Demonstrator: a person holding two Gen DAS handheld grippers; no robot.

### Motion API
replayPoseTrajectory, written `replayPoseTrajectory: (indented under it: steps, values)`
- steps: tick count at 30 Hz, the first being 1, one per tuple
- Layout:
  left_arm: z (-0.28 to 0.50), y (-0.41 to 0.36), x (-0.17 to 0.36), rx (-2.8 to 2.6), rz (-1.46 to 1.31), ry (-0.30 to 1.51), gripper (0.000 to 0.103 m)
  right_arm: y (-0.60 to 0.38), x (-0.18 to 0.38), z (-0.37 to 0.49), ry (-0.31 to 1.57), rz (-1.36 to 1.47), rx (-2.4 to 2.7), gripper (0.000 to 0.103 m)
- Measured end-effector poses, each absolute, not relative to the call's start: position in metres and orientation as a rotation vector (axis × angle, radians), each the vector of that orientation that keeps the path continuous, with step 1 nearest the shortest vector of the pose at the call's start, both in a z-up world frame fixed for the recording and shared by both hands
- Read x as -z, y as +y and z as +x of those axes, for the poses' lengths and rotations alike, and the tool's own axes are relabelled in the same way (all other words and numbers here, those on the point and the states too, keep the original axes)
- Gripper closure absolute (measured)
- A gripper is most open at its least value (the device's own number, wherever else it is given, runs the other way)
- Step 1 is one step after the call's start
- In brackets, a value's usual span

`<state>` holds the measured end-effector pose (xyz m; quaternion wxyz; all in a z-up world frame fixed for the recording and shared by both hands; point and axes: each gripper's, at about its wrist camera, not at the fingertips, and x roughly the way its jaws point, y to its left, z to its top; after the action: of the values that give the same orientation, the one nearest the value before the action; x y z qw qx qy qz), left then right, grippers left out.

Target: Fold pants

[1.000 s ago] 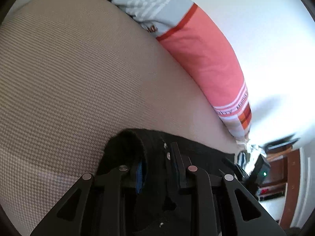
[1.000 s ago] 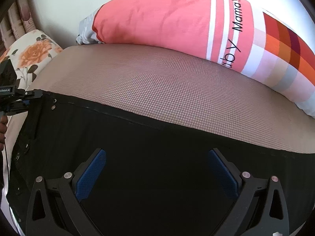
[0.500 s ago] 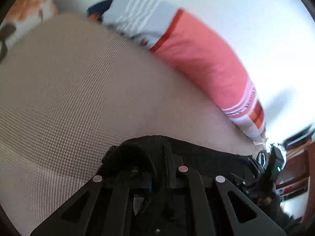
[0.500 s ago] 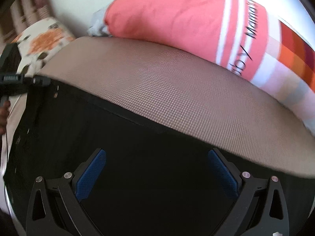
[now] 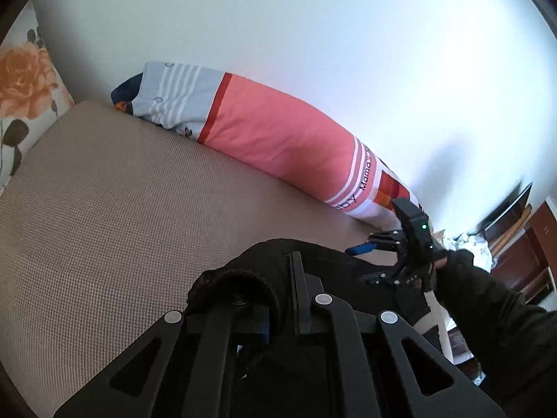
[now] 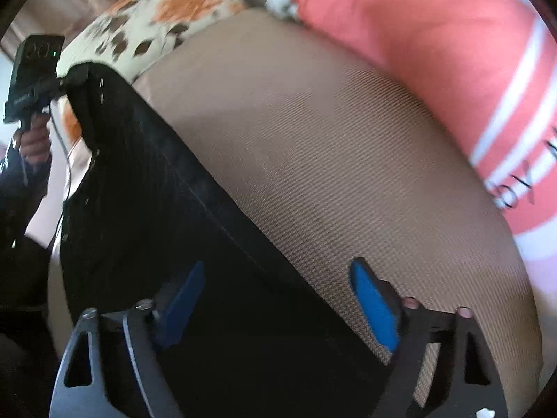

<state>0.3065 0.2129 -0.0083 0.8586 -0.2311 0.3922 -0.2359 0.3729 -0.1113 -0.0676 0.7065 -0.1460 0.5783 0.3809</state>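
the black fabric pants (image 6: pixel 146 230) are lying along the near edge of a bed covered in a beige woven sheet (image 5: pixel 115 209), with one end lifted off the surface. the left tongs (image 5: pixel 278 313) are sitting pressed together on a bunched fold of the pants, the cloth bulging up over the left finger and hiding most of its blue pad. in the right wrist view the same left tongs (image 6: pixel 75 76) are showing at the far left, pinching the upper corner of the pants near a row of small metal studs, so the fabric is hanging down from that corner in a dark sheet.

the right tongs (image 6: pixel 275 299) are standing wide apart, gripping nothing, with the long edge of the pants running diagonally between the two blue pads (image 6: pixel 374 304); the left pad is over the black cloth and the right pad is over the bare sheet. this view is blurred, so whether the pads are touching the fabric is hard to say. in the left wrist view the right tongs (image 5: pixel 374 261) are also showing spread apart at the far end of the pants.

a long coral pink bolster pillow with white stripes and black lettering (image 5: pixel 285 142) is lying against the white wall (image 5: pixel 313 35) behind the bed. a cream pillow with orange flower print (image 6: pixel 156 17) is resting at the bed's end.
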Motion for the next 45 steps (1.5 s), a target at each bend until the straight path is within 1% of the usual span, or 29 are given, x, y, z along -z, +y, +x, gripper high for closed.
replayPoseTrajectory:
  steps: [1, 3, 4, 6, 10, 12, 15, 19, 24, 30, 32, 35, 38, 43, 45]
  values:
    - [0.306, 0.213, 0.007, 0.487, -0.485, 0.826, 0.094, -0.111, 0.07, 0.374, 1.309, -0.336, -0.87, 0.028]
    - [0.306, 0.214, 0.005, 0.48, -0.484, 0.83, 0.094, -0.115, 0.076, 0.373, 1.352, -0.375, -0.886, 0.042]
    - [0.306, 0.214, 0.005, 0.475, -0.486, 0.833, 0.094, -0.119, 0.079, 0.372, 1.372, -0.399, -0.89, 0.045]
    - [0.306, 0.215, 0.005, 0.472, -0.488, 0.841, 0.094, -0.129, 0.082, 0.369, 1.413, -0.421, -0.89, 0.058]
    - [0.309, 0.213, 0.007, 0.458, -0.477, 0.856, 0.094, -0.152, 0.084, 0.361, 1.453, -0.483, -0.829, 0.072]
    - [0.31, 0.212, 0.008, 0.452, -0.467, 0.863, 0.094, -0.161, 0.082, 0.357, 1.445, -0.492, -0.785, 0.086]
    - [0.311, 0.21, 0.009, 0.439, -0.455, 0.869, 0.094, -0.165, 0.077, 0.347, 1.394, -0.513, -0.719, 0.093]
    - [0.311, 0.208, 0.01, 0.426, -0.431, 0.884, 0.094, -0.155, 0.062, 0.318, 1.252, -0.586, -0.587, 0.096]
    - [0.298, 0.211, 0.001, 0.438, -0.392, 0.878, 0.094, -0.152, 0.017, 0.261, 1.069, -0.595, -0.393, 0.096]
    - [0.261, 0.214, -0.016, 0.472, -0.338, 0.874, 0.094, -0.153, -0.036, 0.174, 0.955, -0.538, -0.283, 0.096]
    - [0.24, 0.219, -0.02, 0.489, -0.322, 0.876, 0.094, -0.149, -0.045, 0.141, 0.951, -0.491, -0.275, 0.096]
    - [0.211, 0.224, -0.018, 0.517, -0.292, 0.897, 0.094, -0.147, -0.044, 0.097, 0.948, -0.478, -0.284, 0.096]
    - [0.184, 0.227, -0.006, 0.525, -0.235, 0.95, 0.091, -0.141, -0.027, 0.068, 1.003, -0.414, -0.318, 0.097]
    - [0.152, 0.227, 0.035, 0.527, -0.177, 1.093, 0.089, -0.126, 0.011, 0.037, 1.096, -0.357, -0.357, 0.097]
    - [0.142, 0.222, 0.056, 0.52, -0.11, 1.149, 0.088, -0.124, 0.029, 0.032, 1.137, -0.343, -0.369, 0.097]
